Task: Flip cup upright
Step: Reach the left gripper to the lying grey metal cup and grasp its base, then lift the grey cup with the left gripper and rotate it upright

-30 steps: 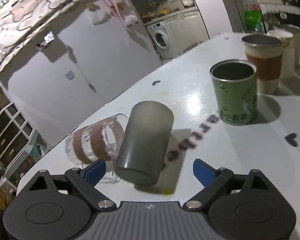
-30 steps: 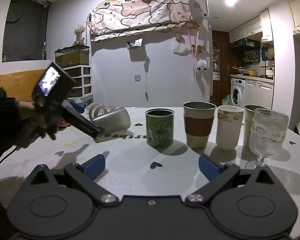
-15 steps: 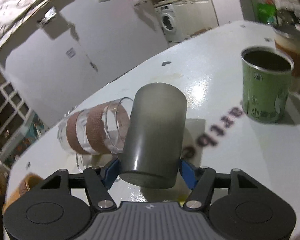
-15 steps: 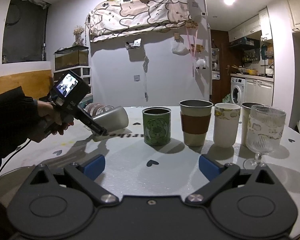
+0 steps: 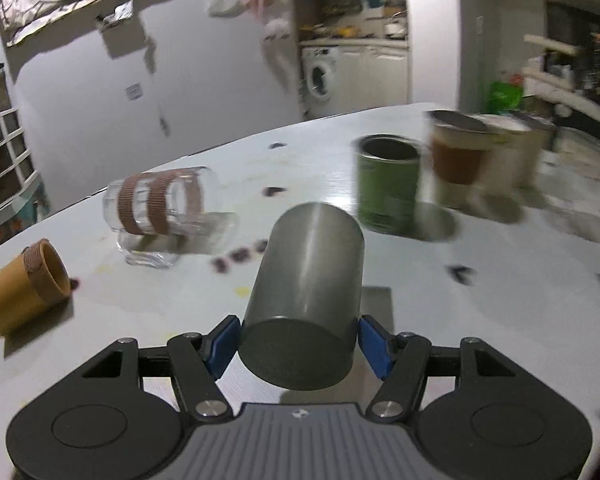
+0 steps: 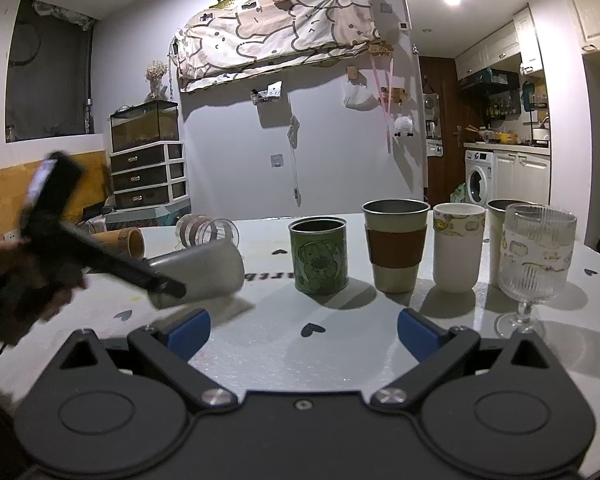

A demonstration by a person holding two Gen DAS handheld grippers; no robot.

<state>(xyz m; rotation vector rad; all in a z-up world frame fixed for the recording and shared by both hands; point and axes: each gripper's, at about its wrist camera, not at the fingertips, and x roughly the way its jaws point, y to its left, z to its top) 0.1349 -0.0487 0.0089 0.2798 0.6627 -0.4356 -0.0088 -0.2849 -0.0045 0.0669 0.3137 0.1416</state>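
1. I am holding the grey metal cup [image 5: 306, 296] in my left tool [image 5: 296, 340], with a blue pad pressing on each side of the cup near its closed base.
2. The cup is lying tilted: its base is nearest the tool and its long axis is running straight away from me, mouth end angled upward and forward. From the right wrist view it appears to be just above the worktop [image 5: 480, 312], though I cannot tell whether it is touching.
3. My right tool [image 6: 303, 330] is standing wide and empty, well apart from the cup.
4. I judge the coming move turns on pitching the left wrist so the base faces down.
5. The green tin cup [image 5: 388, 184] is standing upright just beyond; a glass mug [image 5: 160, 208] and a bamboo cup [image 5: 24, 280] are lying to the left.
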